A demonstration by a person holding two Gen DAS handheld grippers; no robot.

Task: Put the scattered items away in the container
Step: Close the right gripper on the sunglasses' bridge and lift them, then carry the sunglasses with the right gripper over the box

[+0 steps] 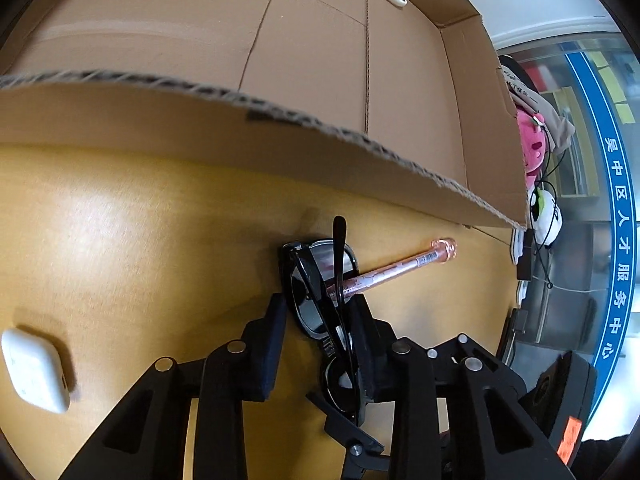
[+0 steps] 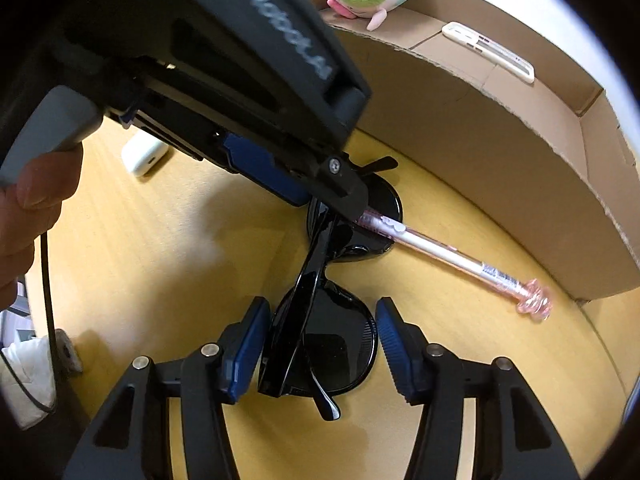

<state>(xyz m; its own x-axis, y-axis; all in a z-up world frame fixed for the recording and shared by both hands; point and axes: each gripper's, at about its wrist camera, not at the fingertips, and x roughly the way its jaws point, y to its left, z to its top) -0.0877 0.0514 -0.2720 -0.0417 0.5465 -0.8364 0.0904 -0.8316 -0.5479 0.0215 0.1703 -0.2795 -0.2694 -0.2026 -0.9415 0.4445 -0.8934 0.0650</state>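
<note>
Sunglasses of glossy black plastic with dark lenses (image 2: 320, 320) lay on the yellow wooden surface (image 1: 140, 240), and both claws stood over them, each pointing steeply down. The right claw (image 2: 320, 344) was open around one lens: its blue ribbed pads (image 2: 392, 344) stood on either side, the left one very near the folded temple, the right one still apart from the rim. The left claw (image 1: 320, 320) had the other end of the frame between its black pads (image 1: 362, 336). The right pad seemed to touch the frame, but a gap showed on the left side, so I judged it not yet gripping.

Beyond the left claw's tips, a thin transparent pink pen with a flower-shaped end (image 1: 400, 266) lay with one end under or against the glasses. Further ahead of both claws stood the open brown cardboard box (image 1: 320, 80), with a white phone case (image 2: 488, 50) already inside. A small white rounded charger (image 1: 34, 372) lay on the surface far to the left of the left claw.

The risk I saw was the pen: if the glasses were lifted, it could be dragged or rolled away. Also, two claws closing on one frame could twist it, and the smooth plastic could slip from the pads.
</note>
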